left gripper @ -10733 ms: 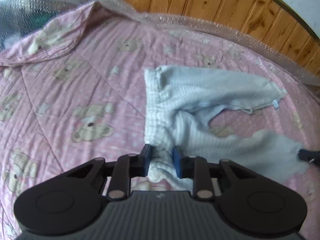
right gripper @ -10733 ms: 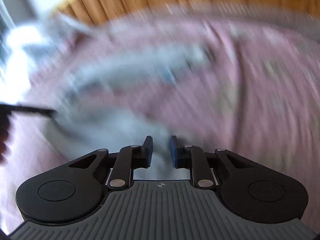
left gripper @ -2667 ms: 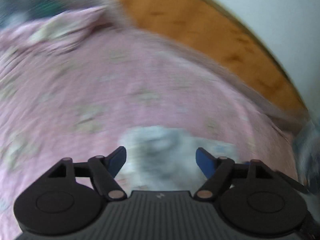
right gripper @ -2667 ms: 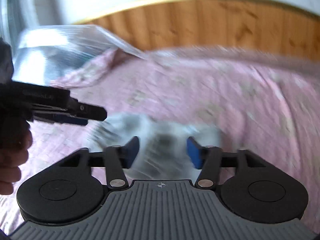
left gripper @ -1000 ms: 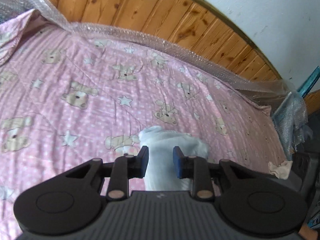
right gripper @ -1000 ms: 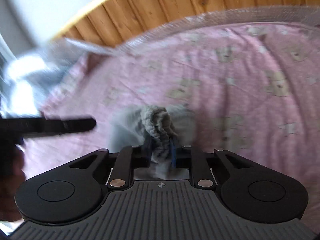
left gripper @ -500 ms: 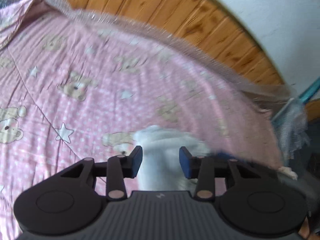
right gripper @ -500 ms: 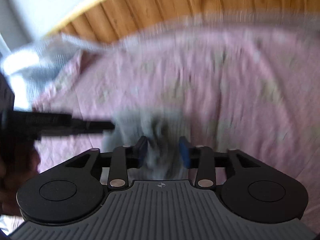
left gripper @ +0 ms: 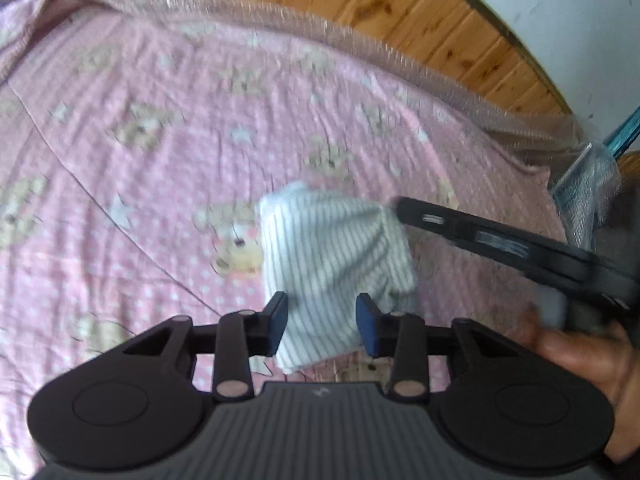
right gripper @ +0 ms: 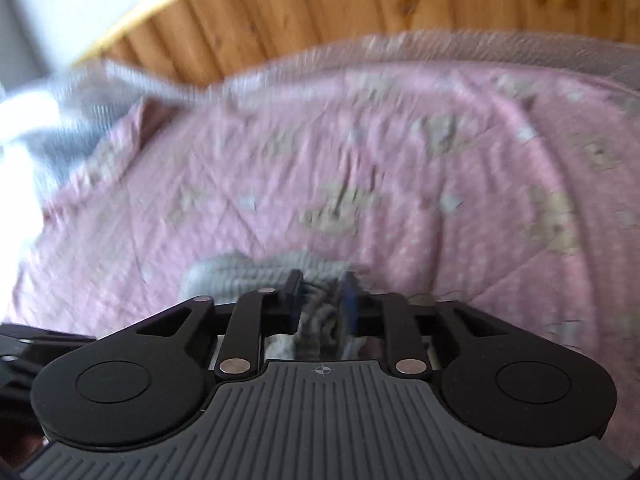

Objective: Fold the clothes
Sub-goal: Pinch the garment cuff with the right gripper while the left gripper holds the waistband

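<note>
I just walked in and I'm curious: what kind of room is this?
Most likely a bedroom. The small folded striped garment lies on a pink teddy-bear quilt spread over what looks like a bed, with a curved wooden headboard behind it and a white wall beyond.

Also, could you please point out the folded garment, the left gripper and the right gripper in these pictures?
folded garment [left gripper: 332,248], left wrist view, middle of its striped top face.
left gripper [left gripper: 322,322], left wrist view, midway between its open blue fingertips.
right gripper [right gripper: 322,292], right wrist view, midway between fingertips pinching the cloth.
</note>
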`<state>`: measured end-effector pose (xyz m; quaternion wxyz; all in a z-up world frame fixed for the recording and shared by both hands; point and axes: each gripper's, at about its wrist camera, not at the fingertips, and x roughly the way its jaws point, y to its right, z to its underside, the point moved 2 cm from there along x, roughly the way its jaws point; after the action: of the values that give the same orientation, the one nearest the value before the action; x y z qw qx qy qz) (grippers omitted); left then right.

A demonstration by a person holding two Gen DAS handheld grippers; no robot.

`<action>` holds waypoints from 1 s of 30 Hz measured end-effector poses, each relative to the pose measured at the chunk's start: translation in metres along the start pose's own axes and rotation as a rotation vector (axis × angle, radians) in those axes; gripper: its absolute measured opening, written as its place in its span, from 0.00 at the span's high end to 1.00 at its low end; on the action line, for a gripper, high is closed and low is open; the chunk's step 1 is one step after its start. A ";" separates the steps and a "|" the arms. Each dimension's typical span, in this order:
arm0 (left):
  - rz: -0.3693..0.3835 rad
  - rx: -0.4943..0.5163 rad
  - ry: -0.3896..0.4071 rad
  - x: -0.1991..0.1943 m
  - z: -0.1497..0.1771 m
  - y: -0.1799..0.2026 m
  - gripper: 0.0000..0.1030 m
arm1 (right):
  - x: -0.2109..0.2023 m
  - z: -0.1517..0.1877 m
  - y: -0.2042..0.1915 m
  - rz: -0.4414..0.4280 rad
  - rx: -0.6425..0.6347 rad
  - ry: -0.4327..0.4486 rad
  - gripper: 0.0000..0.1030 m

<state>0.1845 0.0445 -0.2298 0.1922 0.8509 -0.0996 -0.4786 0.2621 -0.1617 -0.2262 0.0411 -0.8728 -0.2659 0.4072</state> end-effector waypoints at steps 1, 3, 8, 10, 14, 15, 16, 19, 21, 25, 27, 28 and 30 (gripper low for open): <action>-0.013 -0.004 0.002 -0.001 -0.001 -0.002 0.64 | -0.014 0.001 -0.002 -0.018 -0.003 0.027 0.70; -0.062 -0.003 -0.026 0.007 -0.003 -0.004 0.64 | -0.028 0.009 -0.009 -0.057 -0.009 0.030 0.73; -0.172 0.016 -0.102 0.030 0.000 -0.009 0.63 | -0.001 0.057 -0.011 -0.027 -0.051 -0.078 0.77; -0.190 0.026 -0.105 0.027 -0.003 -0.006 0.62 | -0.002 0.057 -0.009 -0.027 -0.036 -0.083 0.77; -0.237 0.043 -0.095 0.019 -0.009 -0.001 0.47 | -0.025 0.040 -0.013 -0.023 -0.016 -0.052 0.54; -0.239 0.034 -0.091 0.019 -0.009 0.000 0.42 | -0.030 0.037 -0.011 -0.030 0.004 -0.034 0.41; -0.239 0.015 -0.089 0.020 -0.010 -0.001 0.39 | -0.034 0.034 -0.009 -0.038 0.024 -0.016 0.38; -0.207 -0.060 -0.082 0.029 -0.011 -0.009 0.39 | -0.026 0.033 -0.001 -0.053 0.098 -0.017 0.27; -0.173 -0.087 -0.077 0.038 -0.012 -0.010 0.42 | -0.011 0.037 0.004 -0.071 0.145 -0.048 0.29; -0.112 -0.100 -0.041 0.044 -0.013 -0.006 0.73 | 0.008 0.046 0.009 -0.130 0.199 -0.069 0.49; -0.120 -0.095 -0.018 0.041 -0.012 -0.004 0.79 | 0.007 0.046 0.007 -0.137 0.203 -0.061 0.66; -0.121 -0.102 -0.008 0.037 -0.011 -0.003 0.81 | 0.005 0.046 0.005 -0.138 0.203 -0.057 0.69; -0.138 -0.110 0.017 0.025 -0.008 -0.004 0.81 | 0.000 0.044 0.001 -0.140 0.202 -0.048 0.72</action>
<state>0.2039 0.0411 -0.2475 0.2061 0.8479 -0.0129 -0.4883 0.2307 -0.1690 -0.2562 0.1506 -0.8336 -0.2847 0.4488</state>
